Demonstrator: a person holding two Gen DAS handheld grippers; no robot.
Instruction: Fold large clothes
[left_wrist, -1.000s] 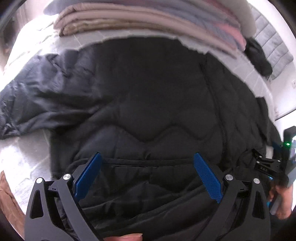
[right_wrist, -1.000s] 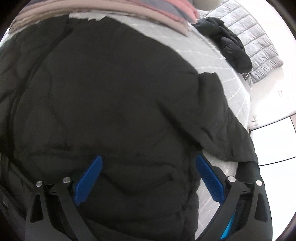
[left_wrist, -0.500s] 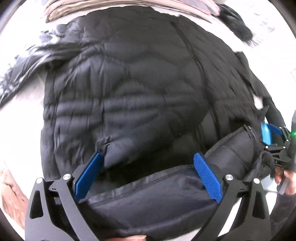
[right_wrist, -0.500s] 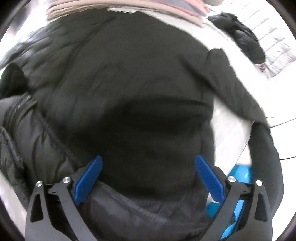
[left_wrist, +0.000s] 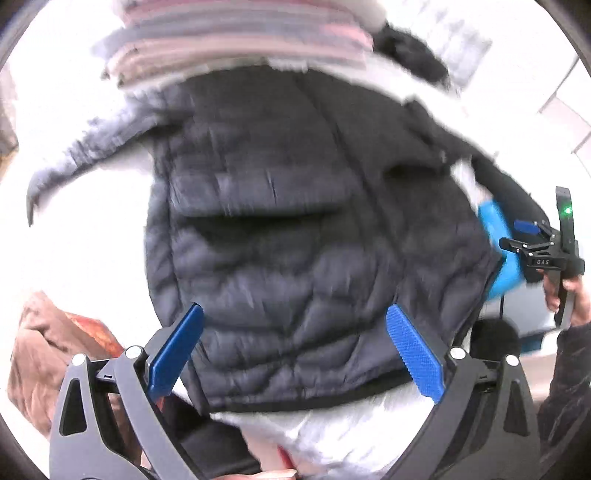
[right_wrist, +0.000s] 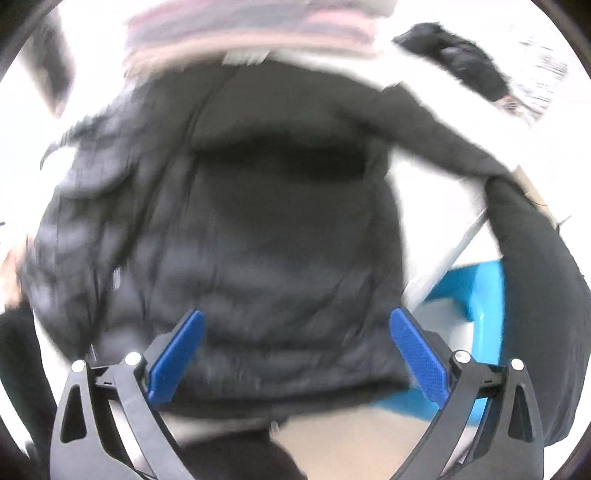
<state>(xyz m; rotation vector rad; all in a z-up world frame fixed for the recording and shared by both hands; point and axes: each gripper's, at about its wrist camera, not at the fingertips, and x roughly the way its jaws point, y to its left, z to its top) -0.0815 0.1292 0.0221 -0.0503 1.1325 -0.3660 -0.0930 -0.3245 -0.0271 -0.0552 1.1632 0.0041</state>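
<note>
A large black quilted puffer jacket (left_wrist: 288, 229) lies spread on a white bed, hem toward me, one sleeve (left_wrist: 85, 147) out to the left. It also fills the right wrist view (right_wrist: 258, 229), with a sleeve (right_wrist: 535, 295) hanging off the bed's right edge. My left gripper (left_wrist: 295, 350) is open and empty above the hem. My right gripper (right_wrist: 295, 350) is open and empty above the hem's right part; it also shows at the right of the left wrist view (left_wrist: 539, 251). Both views are motion-blurred.
Folded pink and grey bedding (left_wrist: 240, 33) is stacked at the far side of the bed. Another dark garment (right_wrist: 458, 62) lies at the far right. A brown cloth (left_wrist: 48, 354) lies at the near left. A blue object (right_wrist: 469, 291) stands beside the bed at right.
Both grippers have pulled back toward me from the jacket, which now lies flat and looks smaller. The hem that bunched between the fingers half a second ago lies released.
</note>
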